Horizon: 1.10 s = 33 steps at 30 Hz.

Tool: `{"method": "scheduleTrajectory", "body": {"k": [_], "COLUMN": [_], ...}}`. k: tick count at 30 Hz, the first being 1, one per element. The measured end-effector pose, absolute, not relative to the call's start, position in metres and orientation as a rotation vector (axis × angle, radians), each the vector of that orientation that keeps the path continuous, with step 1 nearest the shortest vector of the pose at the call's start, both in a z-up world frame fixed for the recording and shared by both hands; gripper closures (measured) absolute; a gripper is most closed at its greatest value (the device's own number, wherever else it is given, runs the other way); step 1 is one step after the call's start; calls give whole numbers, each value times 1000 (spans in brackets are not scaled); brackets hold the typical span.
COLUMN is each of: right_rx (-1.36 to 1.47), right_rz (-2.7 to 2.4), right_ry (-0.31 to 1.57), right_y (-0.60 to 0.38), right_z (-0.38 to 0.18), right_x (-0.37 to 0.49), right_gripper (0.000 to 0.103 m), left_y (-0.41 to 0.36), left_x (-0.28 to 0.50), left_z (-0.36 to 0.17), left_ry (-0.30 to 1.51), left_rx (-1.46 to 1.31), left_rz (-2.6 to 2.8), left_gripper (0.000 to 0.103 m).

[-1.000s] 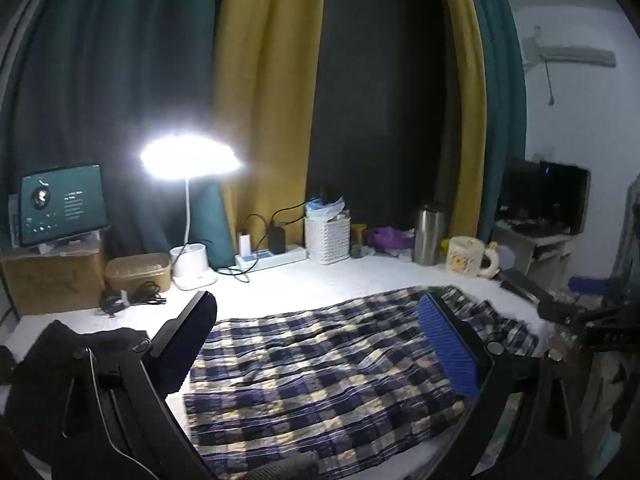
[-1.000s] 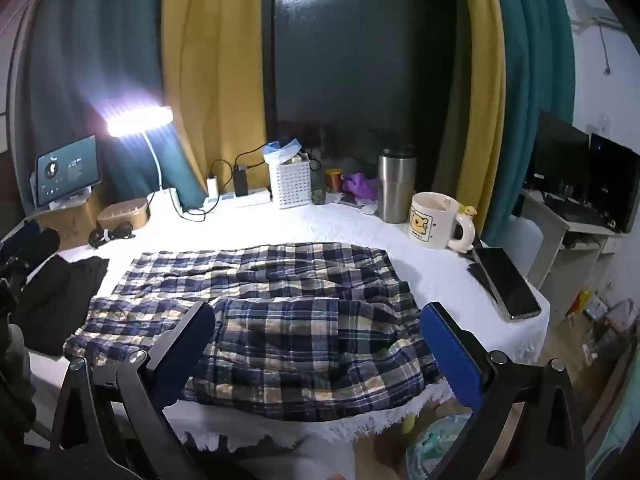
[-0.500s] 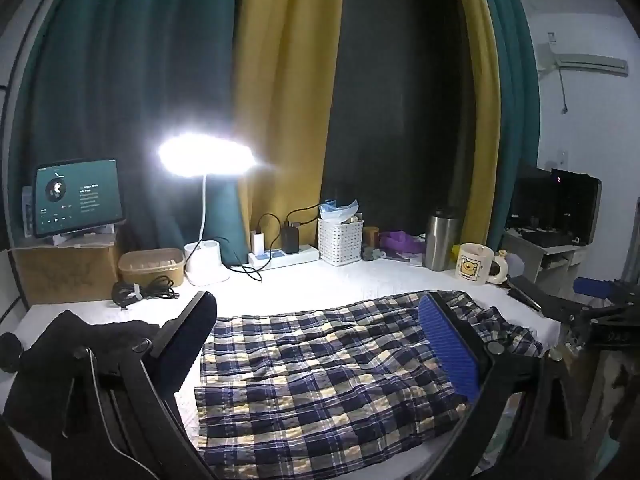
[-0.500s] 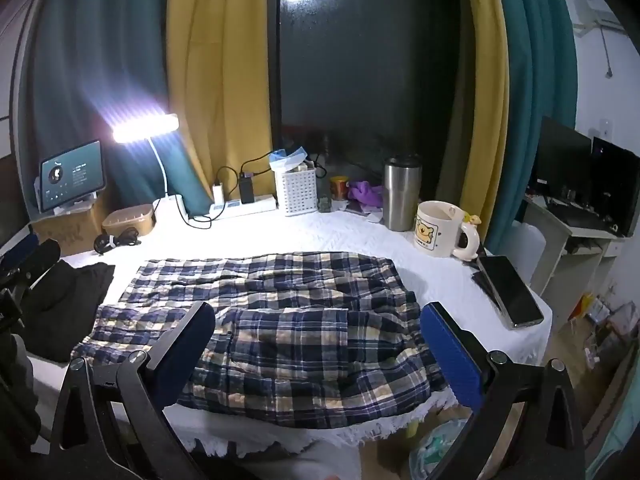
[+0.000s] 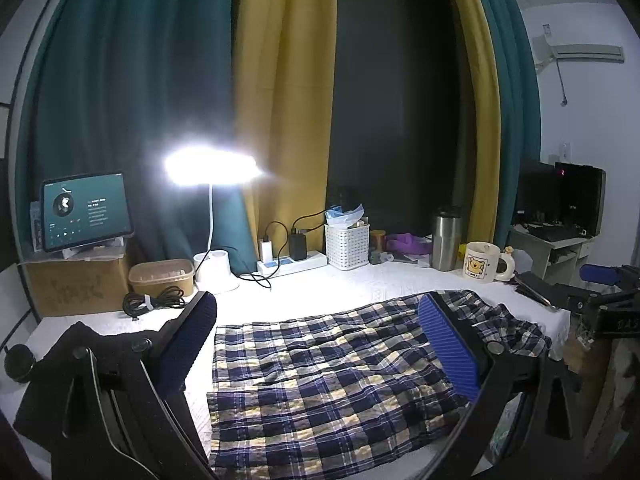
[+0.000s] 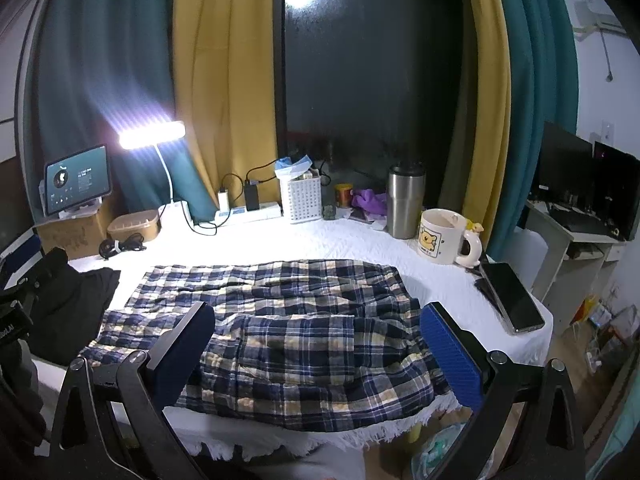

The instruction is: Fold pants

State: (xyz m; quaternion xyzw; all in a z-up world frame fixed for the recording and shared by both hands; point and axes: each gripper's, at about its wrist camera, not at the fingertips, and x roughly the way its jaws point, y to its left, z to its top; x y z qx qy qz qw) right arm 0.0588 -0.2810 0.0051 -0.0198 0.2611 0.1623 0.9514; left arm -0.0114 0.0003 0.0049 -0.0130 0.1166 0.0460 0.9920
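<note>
White quilted cloth covers the table (image 6: 360,248), on which the plaid pants (image 6: 288,320) lie flat, long axis running left to right, waist end toward the right near the phone (image 6: 512,300). Near edge of the garment sits directly ahead of and below both tools. Left gripper (image 5: 320,344) is spread wide, holding nothing, and faces the leg end; right gripper (image 6: 320,356) is likewise released and empty, facing the waist half. Judgement: each hand is nearest its own end. The mug (image 6: 444,236) carries a cartoon print; its lettering is unreadable. Tablet (image 5: 86,210) text is too small to read.
</note>
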Motion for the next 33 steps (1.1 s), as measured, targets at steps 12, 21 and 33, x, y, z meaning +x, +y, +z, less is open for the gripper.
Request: {"method": "scheduleTrajectory", "body": {"k": [12, 21, 33], "right_rx": [-47, -45, -51], "right_rz": [333, 331, 342], "right_ry": [528, 527, 527], "right_y": [-279, -279, -278], "right_z": [9, 10, 8], "right_x": [57, 58, 58], "right_gripper": [0, 0, 0], "left_y": [2, 2, 4], "left_x": [-17, -17, -19], "left_z": [2, 2, 4], "left_ry": [233, 244, 249], "left_rx": [-43, -52, -63], "left_rz": [87, 92, 91], "left_gripper": [3, 3, 3]}}
